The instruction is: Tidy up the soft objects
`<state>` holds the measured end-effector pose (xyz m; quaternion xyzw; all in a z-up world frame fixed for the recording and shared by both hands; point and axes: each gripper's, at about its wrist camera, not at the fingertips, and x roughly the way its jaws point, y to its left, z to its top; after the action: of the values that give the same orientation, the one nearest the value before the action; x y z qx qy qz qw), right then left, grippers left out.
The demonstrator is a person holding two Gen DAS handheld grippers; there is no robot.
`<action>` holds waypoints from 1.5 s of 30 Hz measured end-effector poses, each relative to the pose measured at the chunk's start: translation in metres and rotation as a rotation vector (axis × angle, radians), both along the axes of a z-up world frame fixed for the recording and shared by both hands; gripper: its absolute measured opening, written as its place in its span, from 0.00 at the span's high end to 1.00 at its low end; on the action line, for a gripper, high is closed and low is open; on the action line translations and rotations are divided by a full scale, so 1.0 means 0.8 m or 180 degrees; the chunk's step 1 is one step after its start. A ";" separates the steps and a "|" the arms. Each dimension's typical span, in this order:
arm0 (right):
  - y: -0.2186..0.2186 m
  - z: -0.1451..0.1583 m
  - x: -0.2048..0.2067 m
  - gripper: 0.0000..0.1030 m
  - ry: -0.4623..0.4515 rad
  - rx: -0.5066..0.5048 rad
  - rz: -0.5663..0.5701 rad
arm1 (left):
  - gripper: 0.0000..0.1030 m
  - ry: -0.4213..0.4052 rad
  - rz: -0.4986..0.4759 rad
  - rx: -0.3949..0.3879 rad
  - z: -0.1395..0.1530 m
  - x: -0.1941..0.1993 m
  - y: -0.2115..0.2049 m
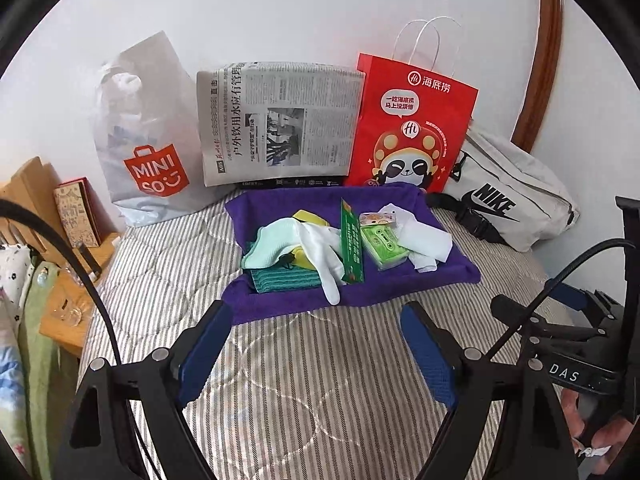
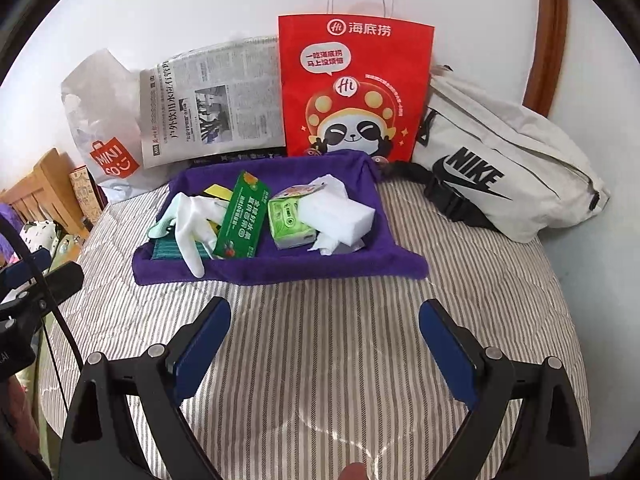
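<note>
Hovering over striped bed, both empty: left tool (image 1: pixel 316 344) spread wide, right tool (image 2: pixel 325 340) likewise. Sitting at 12 o'clock: purple tray (image 1: pixel 460 276) already holding white glove (image 1: pixel 324 252), cloths, sponge (image 2: pixel 340 210). Looking mostly done; nothing loose showing.

right tool (image 2: pixel 325 322) wide, empty | purple tray (image 2: pixel 280 266) filled | striped bedspread (image 2: pixel 320 360)

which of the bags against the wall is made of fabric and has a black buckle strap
The white Nike waist bag, lying at the right end of the row. The red paper bag stands upright on its base, and the Miniso bag is thin plastic.
</note>
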<state>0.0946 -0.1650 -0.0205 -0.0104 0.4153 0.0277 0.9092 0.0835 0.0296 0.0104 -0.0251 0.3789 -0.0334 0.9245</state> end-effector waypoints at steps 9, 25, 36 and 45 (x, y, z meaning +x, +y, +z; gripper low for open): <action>-0.012 -0.005 -0.007 0.08 0.0027 0.0073 -0.0103 | 0.16 -0.0045 0.0010 0.0154 -0.001 -0.014 -0.016; -0.020 0.000 -0.013 0.08 0.0024 0.0122 -0.0090 | 0.16 0.0053 0.0036 0.0043 -0.008 -0.014 -0.018; -0.017 0.003 -0.015 0.08 -0.0006 0.0016 -0.0095 | 0.16 0.0048 0.0056 0.0013 -0.008 -0.014 -0.014; -0.017 0.004 -0.018 0.08 -0.0020 0.0020 -0.0092 | 0.16 0.0055 0.0038 0.0009 -0.006 -0.016 -0.016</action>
<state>0.0802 -0.1785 -0.0171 -0.0016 0.4124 0.0158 0.9109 0.0709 0.0166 0.0055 -0.0262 0.3868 -0.0270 0.9214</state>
